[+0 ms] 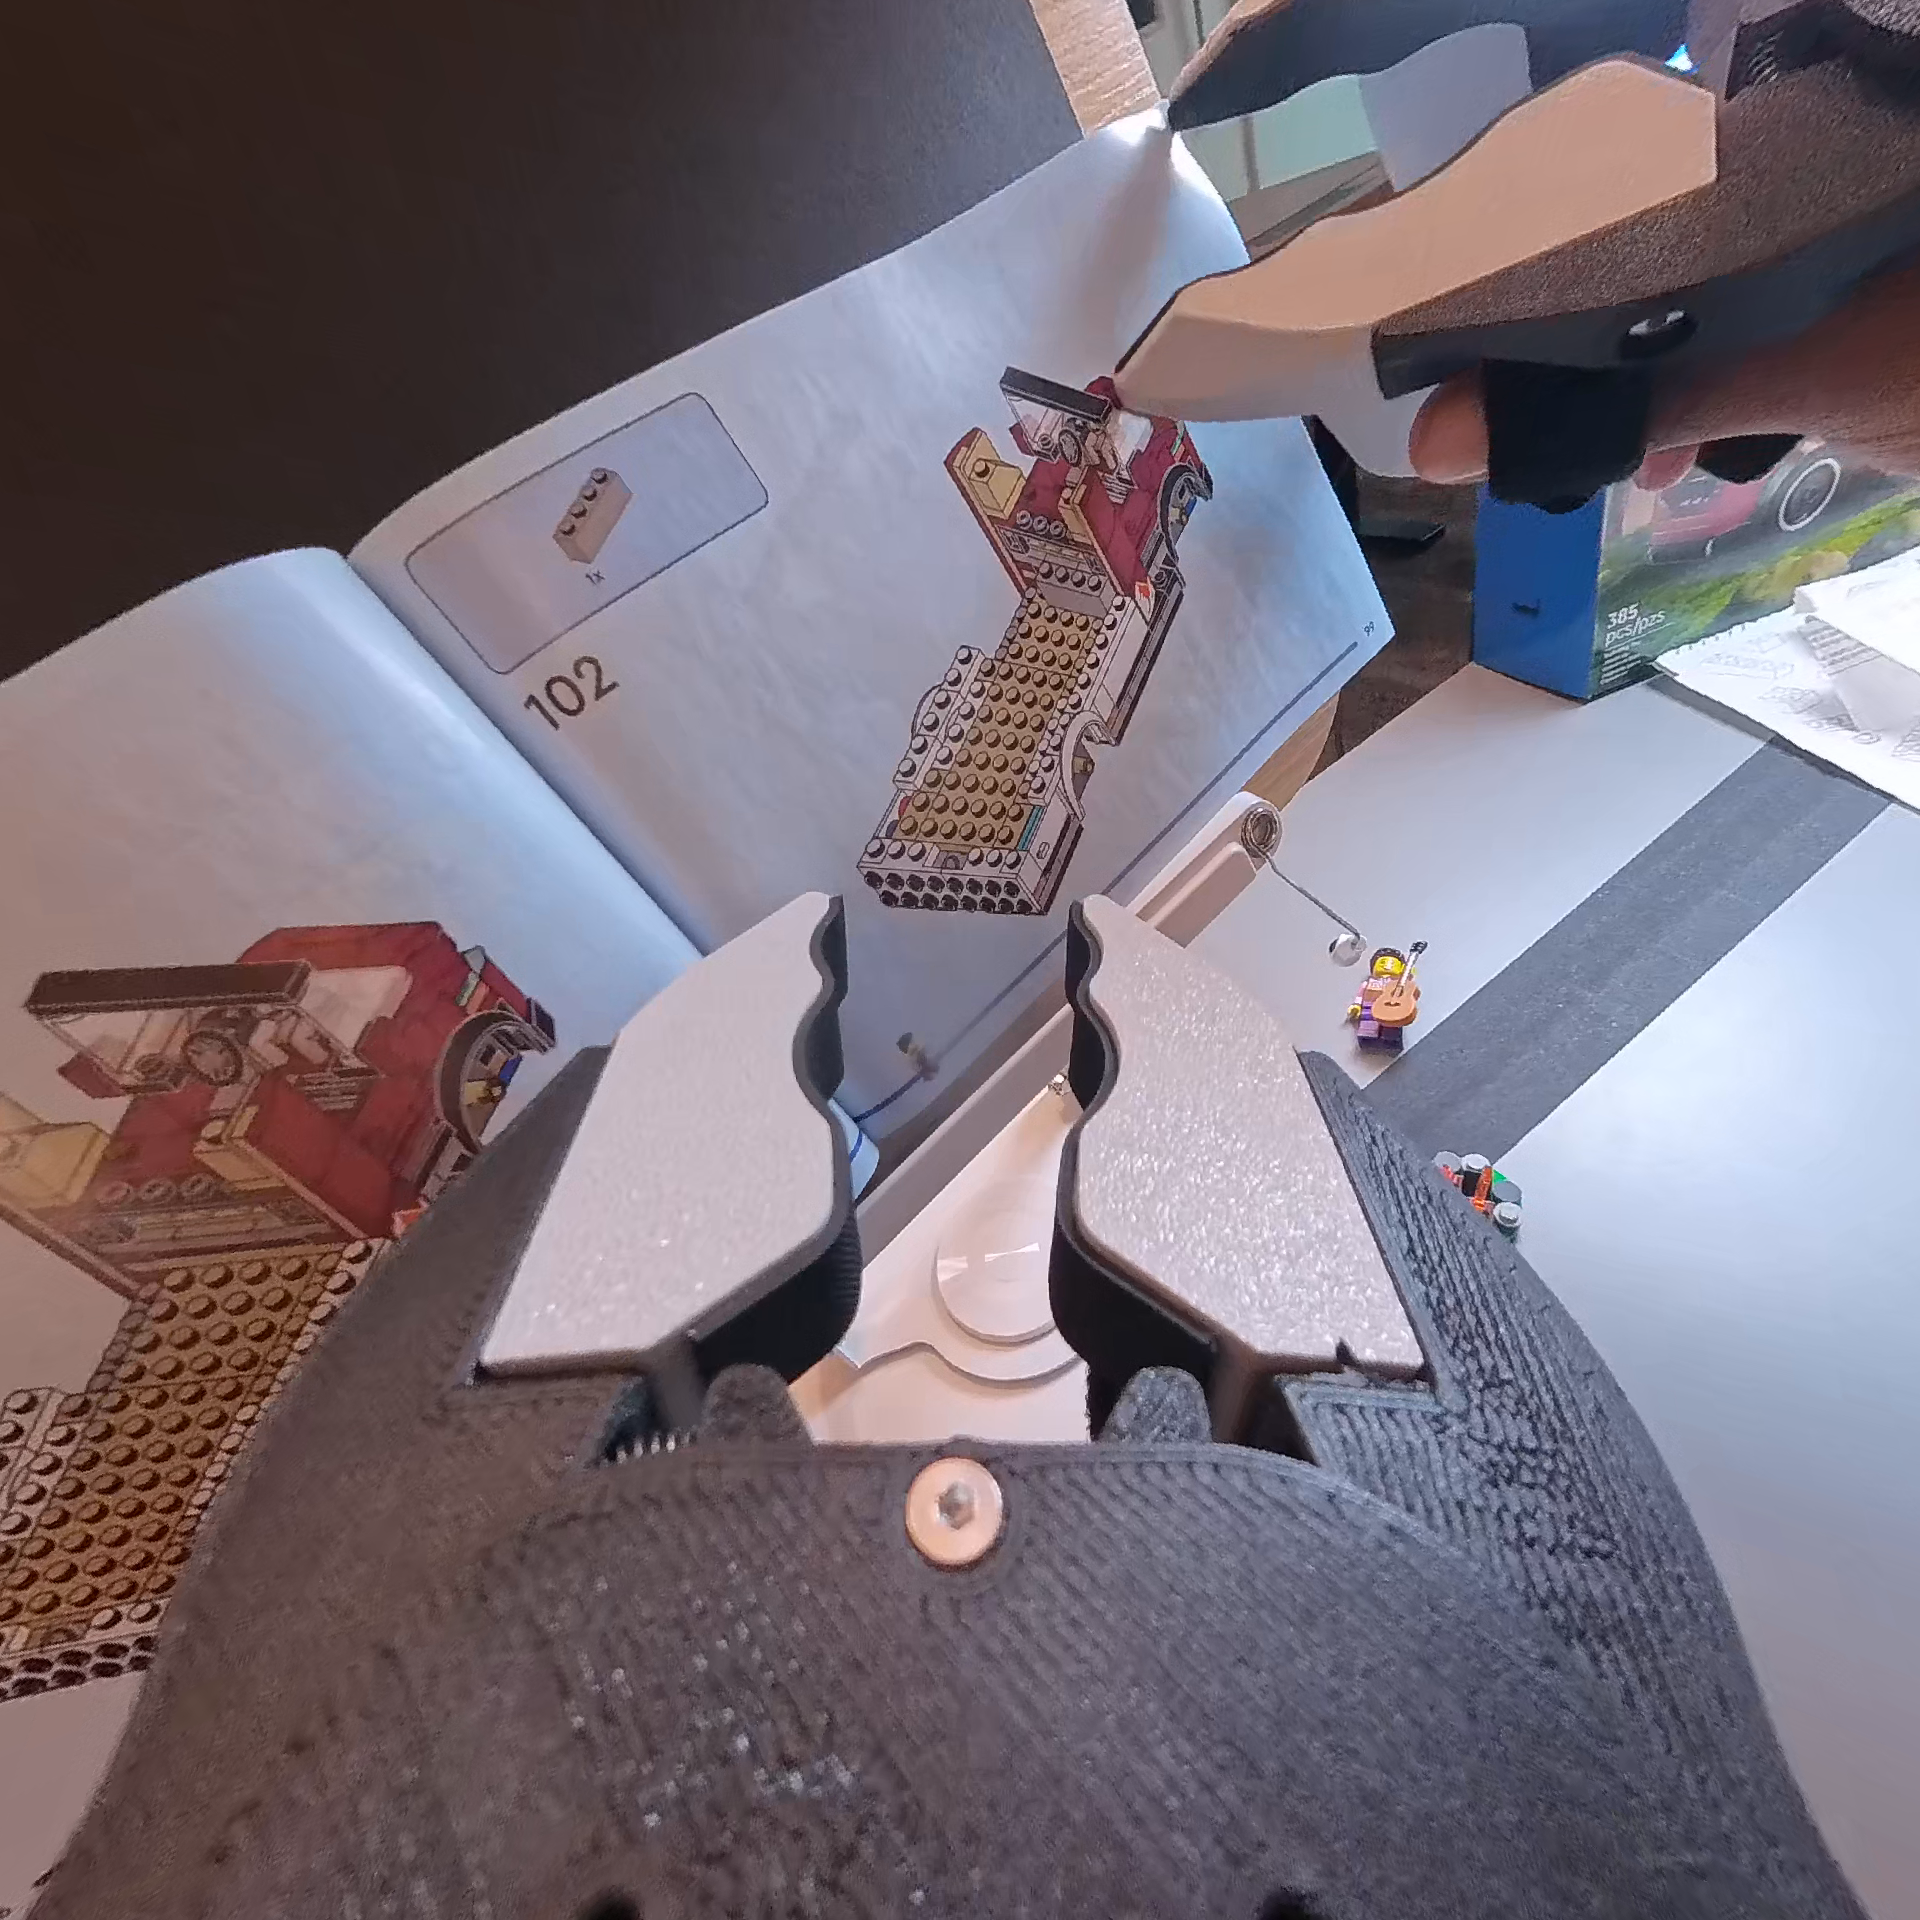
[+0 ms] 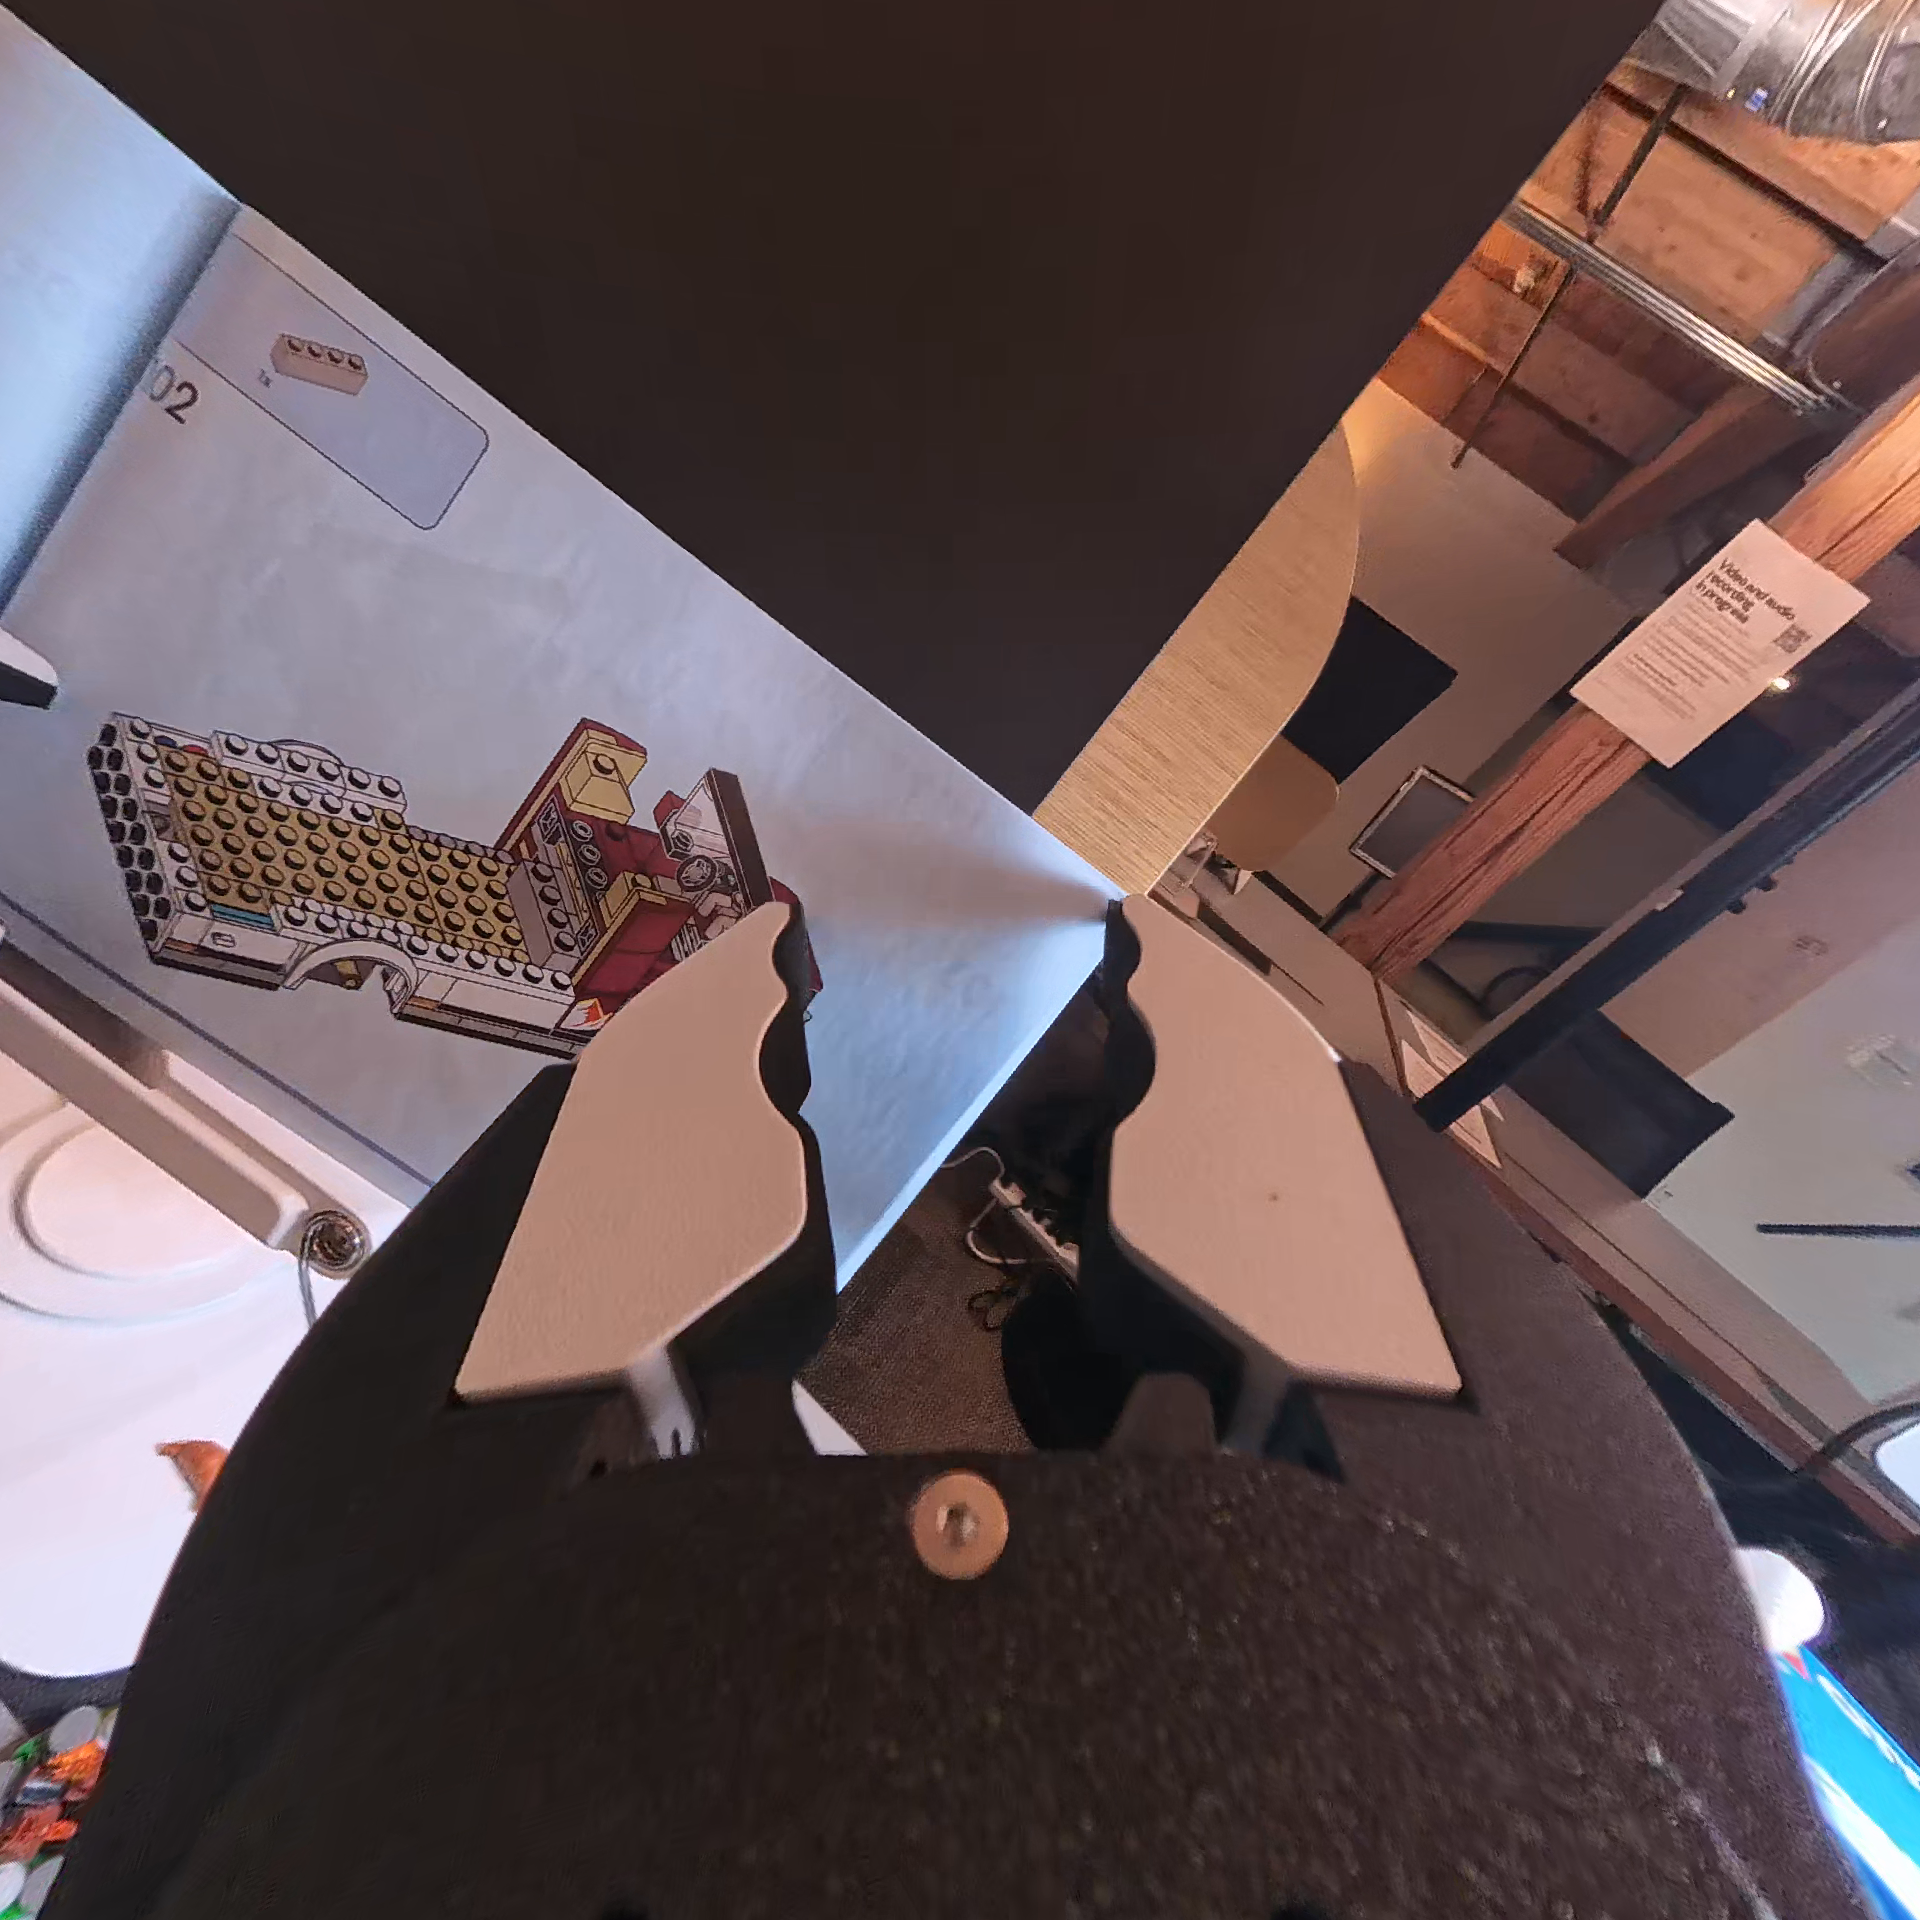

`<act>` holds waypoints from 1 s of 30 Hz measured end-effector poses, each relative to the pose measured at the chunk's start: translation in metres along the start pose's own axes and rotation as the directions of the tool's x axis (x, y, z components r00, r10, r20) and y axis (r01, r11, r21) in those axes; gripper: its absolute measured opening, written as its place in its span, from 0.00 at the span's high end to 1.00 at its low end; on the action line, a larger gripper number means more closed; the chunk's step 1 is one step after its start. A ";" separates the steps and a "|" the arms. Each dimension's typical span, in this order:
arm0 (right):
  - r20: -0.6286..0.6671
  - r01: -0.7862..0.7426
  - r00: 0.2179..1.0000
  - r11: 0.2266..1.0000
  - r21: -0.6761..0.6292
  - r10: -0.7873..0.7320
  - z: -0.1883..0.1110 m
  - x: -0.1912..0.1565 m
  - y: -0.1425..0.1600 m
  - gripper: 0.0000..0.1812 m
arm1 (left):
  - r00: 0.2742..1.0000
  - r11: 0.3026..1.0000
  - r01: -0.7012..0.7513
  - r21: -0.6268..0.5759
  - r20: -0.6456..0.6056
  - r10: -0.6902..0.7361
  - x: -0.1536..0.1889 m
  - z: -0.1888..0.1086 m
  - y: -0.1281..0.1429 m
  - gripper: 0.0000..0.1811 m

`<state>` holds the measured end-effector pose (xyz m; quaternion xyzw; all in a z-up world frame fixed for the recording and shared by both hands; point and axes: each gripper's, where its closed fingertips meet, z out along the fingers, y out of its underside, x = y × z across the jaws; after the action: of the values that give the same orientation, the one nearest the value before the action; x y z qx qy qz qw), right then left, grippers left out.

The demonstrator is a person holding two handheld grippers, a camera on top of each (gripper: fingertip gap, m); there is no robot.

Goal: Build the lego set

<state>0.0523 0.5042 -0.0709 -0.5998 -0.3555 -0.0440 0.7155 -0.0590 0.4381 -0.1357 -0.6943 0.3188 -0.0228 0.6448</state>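
An instruction booklet [image 1: 790,582] lies open on a white stand [image 1: 1195,862], with drawings of a red and tan brick vehicle on both pages. My left gripper [image 1: 956,925] is open and empty, close in front of the booklet's lower edge. My right gripper [image 1: 1153,244] is open at the right page's upper corner, its lower fingertip [image 1: 1138,379] against the page. In the right wrist view the page [image 2: 520,675] has its corner between the open fingers of the right gripper [image 2: 951,909], close to the right fingertip [image 2: 1132,925].
A minifigure with a guitar [image 1: 1387,1003] stands on the white table [image 1: 1714,1247]. A small cluster of loose pieces [image 1: 1481,1195] lies near it. A blue set box [image 1: 1538,603] and a printed sheet [image 1: 1829,665] are at the far right. A dark panel [image 1: 416,260] rises behind the booklet.
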 end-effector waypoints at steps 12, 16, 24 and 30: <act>-0.051 0.081 0.996 0.997 0.011 -0.080 -0.009 -0.002 -0.002 0.86 | 1.000 1.000 -0.001 0.006 0.001 0.001 0.000 0.000 0.000 0.78; -0.067 0.094 0.993 0.995 0.019 -0.093 -0.013 -0.003 -0.004 0.87 | 1.000 1.000 0.002 0.005 0.000 -0.002 0.000 0.000 0.000 0.78; -0.089 0.117 0.990 0.992 0.049 -0.112 -0.024 -0.005 -0.009 0.88 | 1.000 1.000 0.004 0.001 0.001 -0.004 0.001 0.000 0.000 0.78; -0.124 0.152 0.983 0.983 0.104 -0.139 -0.038 -0.012 -0.015 0.91 | 0.999 0.999 0.040 0.000 -0.019 -0.040 0.003 -0.001 -0.003 0.76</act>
<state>0.0533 0.4623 -0.0663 -0.5273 -0.3581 -0.1108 0.7625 -0.0558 0.4355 -0.1342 -0.7001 0.3112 -0.0423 0.6412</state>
